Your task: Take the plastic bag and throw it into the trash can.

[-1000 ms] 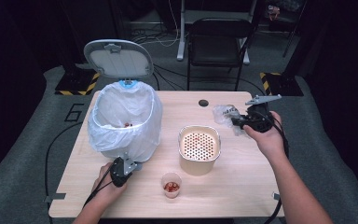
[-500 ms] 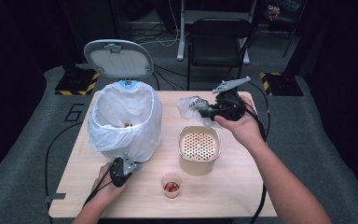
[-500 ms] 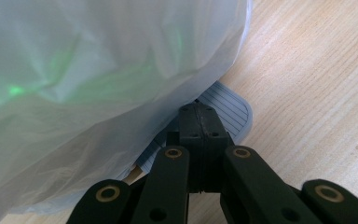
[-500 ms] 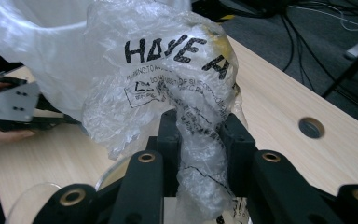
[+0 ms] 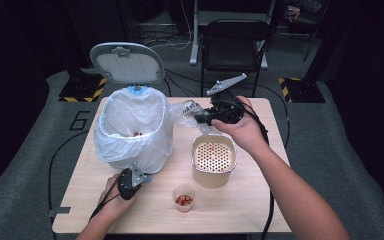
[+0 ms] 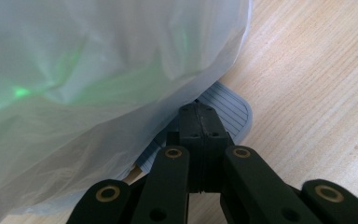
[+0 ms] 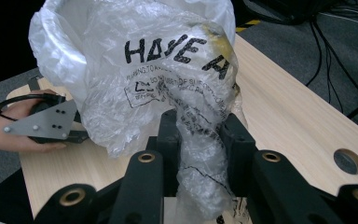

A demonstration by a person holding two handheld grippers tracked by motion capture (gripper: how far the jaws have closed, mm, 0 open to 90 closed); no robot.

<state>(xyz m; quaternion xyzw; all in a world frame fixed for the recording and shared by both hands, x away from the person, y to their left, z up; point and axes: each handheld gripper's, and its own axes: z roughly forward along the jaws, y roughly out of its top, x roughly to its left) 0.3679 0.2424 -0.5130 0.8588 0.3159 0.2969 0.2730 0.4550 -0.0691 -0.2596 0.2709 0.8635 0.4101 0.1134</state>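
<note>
Gripping a crumpled clear plastic bag with black printed lettering (image 7: 177, 93), my right gripper (image 5: 198, 116) sits just above centre of the high view; its jaws are pinched on the bag's twisted neck. In the right gripper view the bag balloons up from between the two black jaws and covers the upper middle of the frame. In the high view the bag (image 5: 184, 108) hangs at the jaw tips, just beside the right edge of the white-lined grey pedal bin (image 5: 132, 131), whose lid (image 5: 127, 62) stands open at upper left.

My left gripper (image 6: 199, 122) is at the lower left of the high view, jaws fully closed with nothing between them, tips resting on the bin's ribbed grey foot pedal (image 6: 227, 109) under the overhanging liner.

On the light wooden table (image 5: 260, 200), right of centre, stands a beige perforated container (image 5: 213, 159); below it, a small clear cup with red contents (image 5: 183, 196).
</note>
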